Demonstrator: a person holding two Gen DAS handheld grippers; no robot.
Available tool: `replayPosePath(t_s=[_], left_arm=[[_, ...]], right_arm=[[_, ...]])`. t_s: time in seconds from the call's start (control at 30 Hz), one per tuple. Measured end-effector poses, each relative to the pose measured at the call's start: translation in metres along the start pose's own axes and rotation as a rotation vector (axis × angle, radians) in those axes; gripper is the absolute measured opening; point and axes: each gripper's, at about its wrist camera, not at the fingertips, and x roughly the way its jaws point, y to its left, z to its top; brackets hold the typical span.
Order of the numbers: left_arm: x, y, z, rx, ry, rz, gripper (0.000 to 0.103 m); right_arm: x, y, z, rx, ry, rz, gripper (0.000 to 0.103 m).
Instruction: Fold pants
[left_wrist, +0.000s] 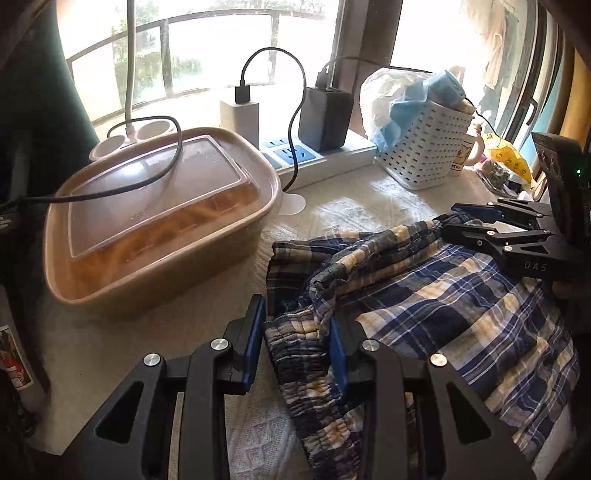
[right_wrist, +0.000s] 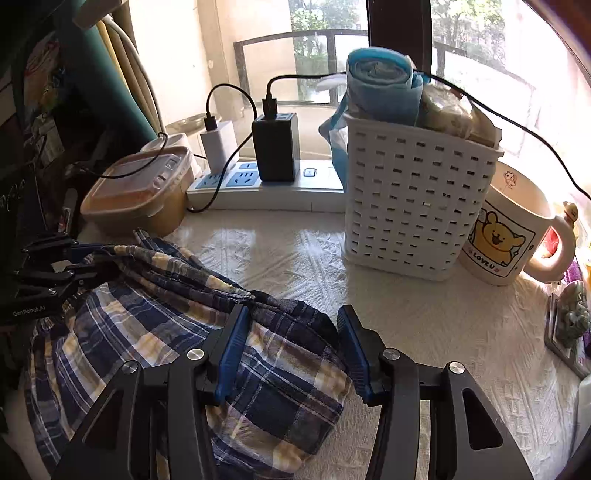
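Observation:
The plaid pants (left_wrist: 436, 295), blue, navy and cream, lie bunched on the white textured cloth. My left gripper (left_wrist: 297, 325) is open, its blue pads on either side of the elastic waistband edge. My right gripper (right_wrist: 291, 328) is open over the folded right end of the pants (right_wrist: 207, 332), pads apart with cloth between them. In the left wrist view the right gripper (left_wrist: 476, 225) reaches in from the right at the far hem. In the right wrist view the left gripper (right_wrist: 85, 262) sits at the left edge of the pants.
A tan lidded food container (left_wrist: 159, 229) stands left of the pants. A power strip (right_wrist: 266, 188) with chargers and cables lies at the back. A white basket (right_wrist: 413, 206) and a bear mug (right_wrist: 517, 225) stand to the right. Small items (right_wrist: 570, 325) line the right edge.

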Motion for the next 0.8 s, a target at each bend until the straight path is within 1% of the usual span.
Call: replayPosePath(t_s=[0.03,0.1,0.17,0.27,0.4,0.47,0.53,0.63,0.7,0.8], left_arm=[[0.001,0.001,0.000,0.003,-0.002,-0.002,0.035],[0.001,0.005,-0.001,-0.010,0.001,0.004,0.041],[-0.003,0.008,-0.001,-0.026,-0.001,0.003,0.044],[-0.015,0.007,0.001,-0.037,-0.023,0.000,0.045],[-0.038,-0.006,0.005,0.025,-0.093,0.044,0.045],[-0.041,-0.007,0.007,0.045,-0.107,0.075,0.045],[-0.033,-0.003,0.007,0.043,-0.089,0.095,0.046],[-0.007,0.008,0.001,0.013,-0.012,0.099,0.049],[-0.004,0.007,-0.002,0.006,-0.004,0.089,0.049],[-0.015,0.004,-0.004,0.006,-0.024,0.090,0.049]], right_arm=[[0.004,0.000,0.000,-0.002,0.011,-0.002,0.052],[0.009,0.001,0.000,-0.013,0.019,-0.009,0.052],[0.013,-0.001,-0.001,-0.017,0.018,-0.009,0.052],[0.013,-0.004,-0.001,-0.003,0.018,-0.004,0.053],[0.001,-0.008,0.001,0.009,-0.021,-0.030,0.053],[-0.006,-0.009,0.002,0.011,-0.041,-0.046,0.054],[-0.008,-0.009,0.003,0.012,-0.045,-0.056,0.056],[-0.002,-0.012,0.001,0.006,-0.028,-0.061,0.058],[0.005,-0.013,0.000,0.017,-0.014,-0.055,0.062],[-0.007,-0.014,0.002,0.036,-0.035,-0.059,0.064]])
